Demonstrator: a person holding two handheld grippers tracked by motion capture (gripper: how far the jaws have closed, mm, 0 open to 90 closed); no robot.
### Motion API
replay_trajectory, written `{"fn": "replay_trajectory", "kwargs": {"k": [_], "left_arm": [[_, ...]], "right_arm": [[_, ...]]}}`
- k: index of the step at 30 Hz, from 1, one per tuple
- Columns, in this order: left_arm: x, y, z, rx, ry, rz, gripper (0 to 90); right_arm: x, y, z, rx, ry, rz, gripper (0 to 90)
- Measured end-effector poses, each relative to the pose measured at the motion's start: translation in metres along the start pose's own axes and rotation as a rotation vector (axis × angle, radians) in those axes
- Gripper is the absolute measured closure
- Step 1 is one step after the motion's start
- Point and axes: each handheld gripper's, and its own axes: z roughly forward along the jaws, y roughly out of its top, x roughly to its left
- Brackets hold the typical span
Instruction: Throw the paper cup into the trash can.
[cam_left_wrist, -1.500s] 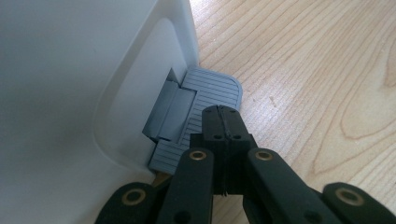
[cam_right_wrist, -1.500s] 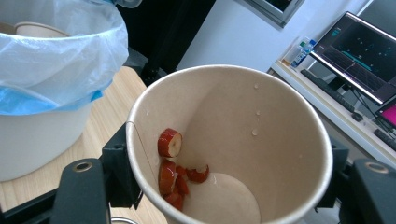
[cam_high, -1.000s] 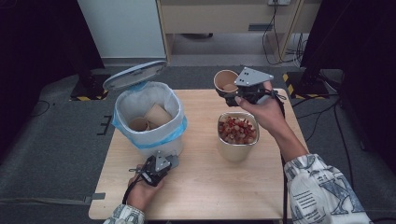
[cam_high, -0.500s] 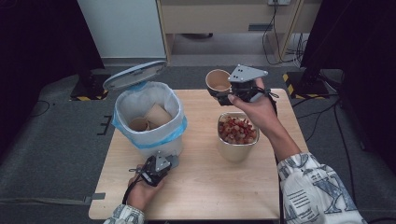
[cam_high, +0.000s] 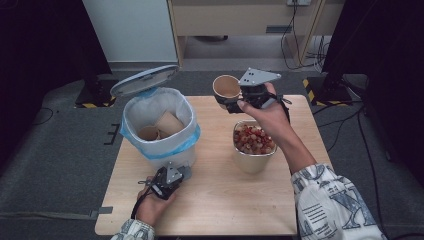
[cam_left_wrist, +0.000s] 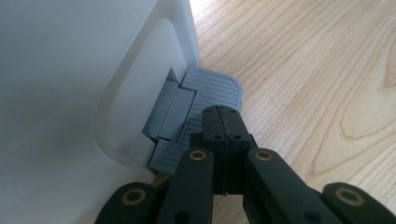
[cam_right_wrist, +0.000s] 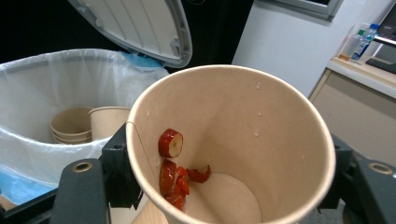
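Brown paper cup (cam_high: 226, 89) sits in my right claw (cam_high: 235, 102), and the claw's two black jaws are squeezing the cup's sides, one on each side, as my right claw view shows (cam_right_wrist: 229, 154). I hold the cup up in the air over the far edge of the bench (cam_high: 210, 210), at about 12 o'clock from the middle of the bench, and it is tipped so its open mouth looks toward the bin. Inside the cup I can see a few red fruit slices (cam_right_wrist: 175, 170) stuck low on the wall, and some small wet drops higher up. My right hand (cam_high: 265, 112) wraps the claw from behind. Just at 5 o'clock from the cup stands a bigger paper tub (cam_high: 253, 150) full of red and pale fruit bits, and it stands upright on the bench. At 9 o'clock from that tub is the white bin (cam_high: 160, 127) with a clear bag and a bit of blue at the rim. Its grey lid (cam_high: 145, 79) is tipped up and open at the far side. Down in the bin lie other brown paper cups (cam_high: 162, 125), some stacked and one on its side. My left claw (cam_high: 167, 177) is down at 6 o'clock from the bin, right at its foot. Its jaws are pinched tight together with nothing between them, and the tips rest on the grey foot pedal (cam_left_wrist: 215, 88) at the bottom of the bin.
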Motion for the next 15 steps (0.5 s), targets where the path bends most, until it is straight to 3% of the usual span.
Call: {"fn": "replay_trajectory", "kwargs": {"k": [15], "left_arm": [[0.0, 0.0, 0.0, -0.004, 0.0, -0.005, 90.0]], "right_arm": [[0.013, 0.017, 0.013, -0.02, 0.063, 0.053, 29.4]]}}
